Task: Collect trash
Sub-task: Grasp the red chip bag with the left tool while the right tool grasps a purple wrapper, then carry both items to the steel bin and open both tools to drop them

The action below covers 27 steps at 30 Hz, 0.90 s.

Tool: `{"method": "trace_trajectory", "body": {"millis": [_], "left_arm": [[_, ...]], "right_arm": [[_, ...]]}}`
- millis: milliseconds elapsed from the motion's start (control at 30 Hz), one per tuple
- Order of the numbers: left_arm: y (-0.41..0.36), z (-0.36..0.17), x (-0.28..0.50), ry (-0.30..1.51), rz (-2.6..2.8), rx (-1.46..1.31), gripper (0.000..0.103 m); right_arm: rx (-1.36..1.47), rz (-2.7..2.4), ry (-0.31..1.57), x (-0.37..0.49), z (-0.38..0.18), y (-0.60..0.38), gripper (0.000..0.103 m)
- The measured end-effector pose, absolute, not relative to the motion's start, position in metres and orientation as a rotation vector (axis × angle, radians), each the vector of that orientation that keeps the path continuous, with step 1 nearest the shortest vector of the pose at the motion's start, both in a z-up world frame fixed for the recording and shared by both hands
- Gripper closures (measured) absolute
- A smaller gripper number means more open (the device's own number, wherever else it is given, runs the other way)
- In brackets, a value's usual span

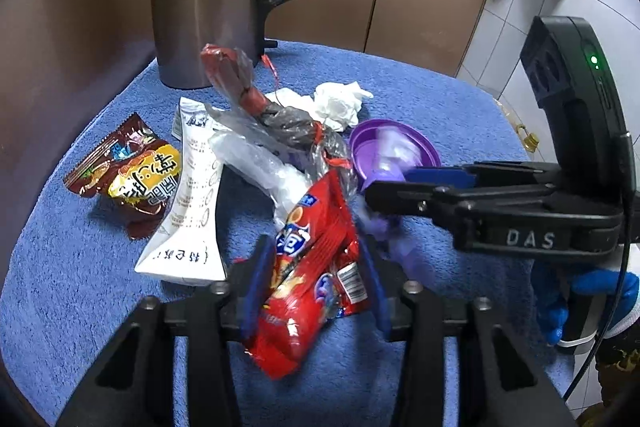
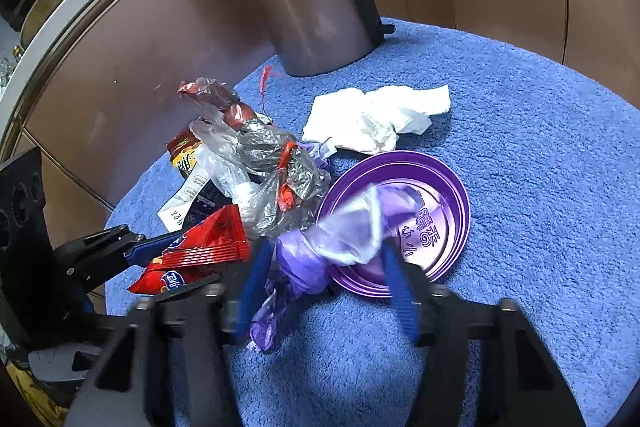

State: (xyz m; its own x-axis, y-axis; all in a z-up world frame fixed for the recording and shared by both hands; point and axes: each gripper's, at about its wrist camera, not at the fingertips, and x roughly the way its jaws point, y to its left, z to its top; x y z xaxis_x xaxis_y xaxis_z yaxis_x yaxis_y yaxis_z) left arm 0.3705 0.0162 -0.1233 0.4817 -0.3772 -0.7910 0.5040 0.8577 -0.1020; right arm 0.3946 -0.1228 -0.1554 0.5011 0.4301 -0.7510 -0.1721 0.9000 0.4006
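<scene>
- Brown cupboard doors stand behind a round table covered with a fluffy blue towel [image 1: 420, 99].
- A tall metal kettle [image 1: 208, 7] stands at the back of the towel. Its top is cut off in both views.
- The trash lies in a heap in the middle of the towel.
- The left gripper [image 1: 316, 267] has its blue fingers on both sides of a shiny red snack bag [image 1: 312, 267]. The fingers touch the bag's edges, and the bag looks pinched between them.
- The right gripper [image 2: 326, 267] has its fingers around a soft purple plastic bag [image 2: 304, 267]. That bag is blurry, so I cannot tell if the fingers squeeze it yet.
- A round purple plastic lid [image 2: 440, 187] lies partly under the purple bag, so part of it is hidden.
- Crinkly clear plastic [image 2: 260, 155] with red bits sits on top of the heap and hides what is below it.
- A crumpled white tissue [image 2: 380, 119] lies near the kettle.
- A white paper packet [image 1: 192, 187] and a brown snack wrapper [image 1: 128, 171] lie on the left side.
- A hand in a blue glove [image 1: 592, 291] holds the right gripper's handle.
</scene>
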Motion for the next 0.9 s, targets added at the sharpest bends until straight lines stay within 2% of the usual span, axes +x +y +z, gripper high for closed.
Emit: {"method": "trace_trajectory", "body": {"millis": [100,467,900], "left_arm": [[0.019,-0.124,0.369,0.931,-0.540,0.123,0.083],[0.027,-0.086,0.322,0.867,-0.531,0.078,0.089],[0.063,0.015,0.223,0.710,-0.417,0.072,0.090]], "right_arm": [[0.302,0.378,0.967,0.392,-0.154,-0.124,0.077],[0.332,0.413,0.881,0.353,-0.116,-0.124,0.078],[0.324,0.400,0.705,0.249,-0.021,-0.155,0.078]]}}
